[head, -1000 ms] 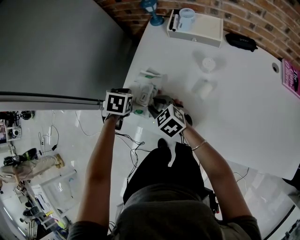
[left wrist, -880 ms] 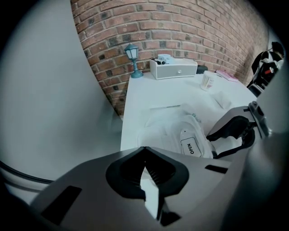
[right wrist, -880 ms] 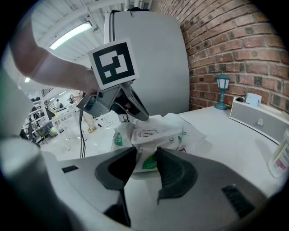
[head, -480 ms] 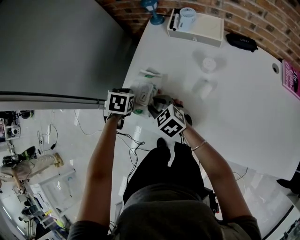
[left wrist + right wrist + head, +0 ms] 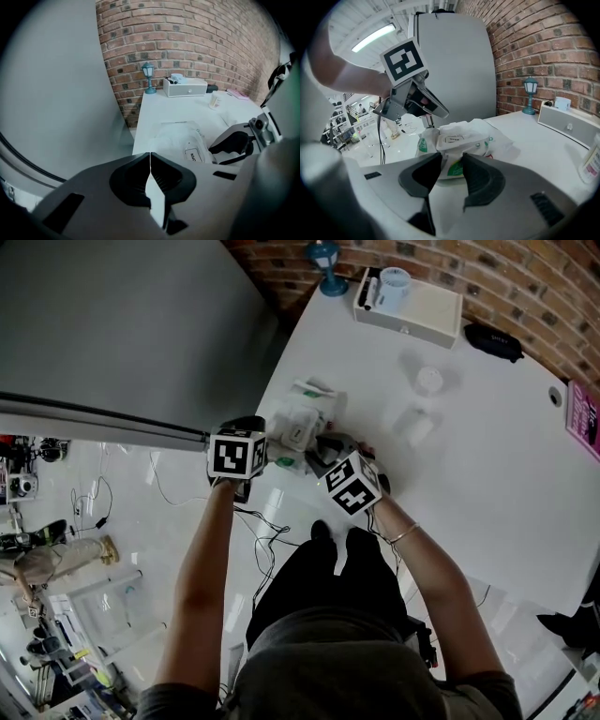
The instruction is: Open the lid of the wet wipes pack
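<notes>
Wet wipes pack at the table's edge

The pack [image 5: 300, 423] [image 5: 180, 138] [image 5: 471, 133] is soft, white and crumpled, with green marks on its near end. It lies close to the left edge of the white table [image 5: 487, 456]. Its lid [image 5: 452, 138] [image 5: 193, 154], a flap printed "OPEN", faces up and seems to lie flat, still shut.
</notes>
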A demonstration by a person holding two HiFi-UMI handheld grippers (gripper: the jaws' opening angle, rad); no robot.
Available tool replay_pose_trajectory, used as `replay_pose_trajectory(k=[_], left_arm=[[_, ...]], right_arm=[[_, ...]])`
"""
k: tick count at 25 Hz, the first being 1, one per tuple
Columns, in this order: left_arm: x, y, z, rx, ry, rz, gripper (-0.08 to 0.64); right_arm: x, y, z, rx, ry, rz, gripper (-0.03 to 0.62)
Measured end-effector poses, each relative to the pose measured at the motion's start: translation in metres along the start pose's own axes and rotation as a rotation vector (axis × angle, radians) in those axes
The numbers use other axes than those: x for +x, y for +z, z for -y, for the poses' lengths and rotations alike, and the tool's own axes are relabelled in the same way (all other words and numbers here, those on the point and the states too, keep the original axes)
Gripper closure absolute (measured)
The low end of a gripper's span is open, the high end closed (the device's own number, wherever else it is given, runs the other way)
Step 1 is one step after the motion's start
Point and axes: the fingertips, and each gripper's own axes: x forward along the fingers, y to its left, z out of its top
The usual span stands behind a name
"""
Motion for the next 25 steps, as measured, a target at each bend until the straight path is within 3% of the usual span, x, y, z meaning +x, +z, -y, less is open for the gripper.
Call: replay_pose_trajectory(k=[4,10,14,25], left_arm=[[-0.009,-0.005,-0.002,-0.019,0.005,0.027,0.535],[-0.021,-0.009,-0.007,-0.031,0.042,0.069,0.535],[-0.025,-0.016,-0.009,-0.051,0.049,0.093,0.535],[-0.051,-0.016,-0.01,-0.122,0.055,0.2,0.535]], right_arm=[[-0.001,-0.001,0.0,0.018,0.002,0.005,0.436],[-0.006,0.002,0.001,0.122,-0.005,0.019,0.445],[-0.017,0.006,0.005,0.137,-0.059,0.044,0.49],[-0.056,0.04,0.019,0.188,-0.151,0.172,0.514]])
